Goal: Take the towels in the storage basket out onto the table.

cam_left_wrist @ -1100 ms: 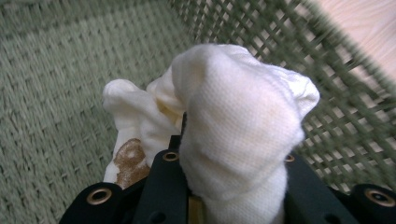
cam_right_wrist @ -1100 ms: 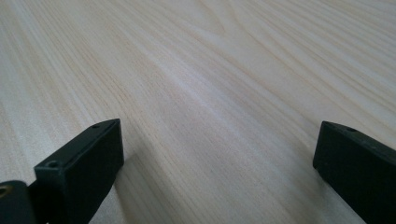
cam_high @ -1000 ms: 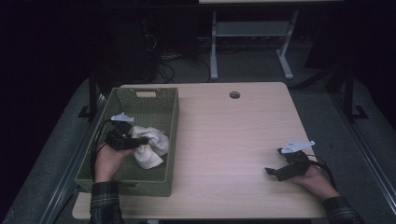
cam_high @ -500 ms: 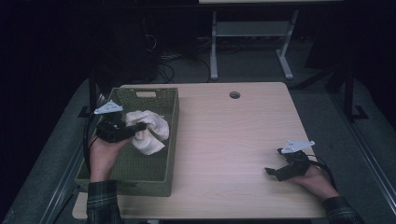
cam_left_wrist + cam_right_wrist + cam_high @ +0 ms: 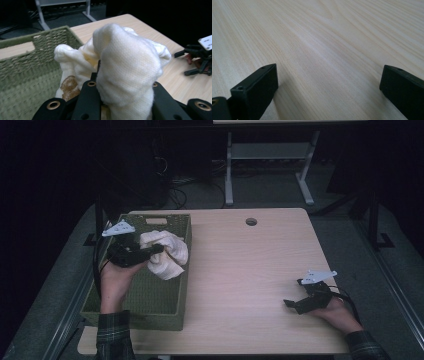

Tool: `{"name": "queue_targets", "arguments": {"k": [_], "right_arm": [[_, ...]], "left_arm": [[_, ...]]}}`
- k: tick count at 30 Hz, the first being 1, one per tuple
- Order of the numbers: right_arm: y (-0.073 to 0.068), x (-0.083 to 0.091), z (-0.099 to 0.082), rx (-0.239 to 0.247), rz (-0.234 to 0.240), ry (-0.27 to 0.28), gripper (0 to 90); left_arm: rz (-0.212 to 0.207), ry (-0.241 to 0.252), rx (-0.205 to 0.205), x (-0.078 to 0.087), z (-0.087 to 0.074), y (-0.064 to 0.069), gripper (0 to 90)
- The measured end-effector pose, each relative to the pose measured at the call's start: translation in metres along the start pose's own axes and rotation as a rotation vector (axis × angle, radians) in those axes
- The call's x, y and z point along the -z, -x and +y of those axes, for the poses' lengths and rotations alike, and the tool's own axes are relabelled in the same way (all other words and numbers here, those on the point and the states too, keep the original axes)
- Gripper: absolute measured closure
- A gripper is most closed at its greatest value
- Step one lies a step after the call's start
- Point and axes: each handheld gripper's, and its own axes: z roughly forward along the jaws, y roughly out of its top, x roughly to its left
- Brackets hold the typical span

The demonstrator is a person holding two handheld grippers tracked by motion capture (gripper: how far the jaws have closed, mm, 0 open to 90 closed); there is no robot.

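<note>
While the left tongs (image 5: 152, 251) pinch a bunched cream cloth (image 5: 165, 254), clamped between their jaws above the green woven basket (image 5: 150, 295) at the tabletop's (image 5: 250, 270) left edge, the right tongs (image 5: 295, 304) rest on the bare wood, jaws spread wide with nothing between them.

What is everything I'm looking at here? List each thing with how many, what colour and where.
cloth: one, cream-white with a brown stain, bunched in the left gripper above the basket
basket: one, green woven, left side of the table
table: one, light wood, with a round hole near its far edge
left gripper: one, black, shut on the cloth
right gripper: one, black, jaws apart, low over the table's right side
sleeves: two, dark plaid, near edge
</note>
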Motion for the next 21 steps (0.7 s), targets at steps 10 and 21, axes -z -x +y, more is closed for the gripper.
{"name": "queue_targets", "arguments": {"k": [10,21], "right_arm": [[0.000,0.000,0.000,0.000,0.000,0.000,1.3],[0.000,0.000,0.000,0.001,0.000,0.000,1.4]], "left_arm": [[-0.045,0.019,-0.035,-0.011,0.015,0.019,76.0],[-0.116,0.024,-0.083,-0.031,0.033,0.046,76.2]]}}
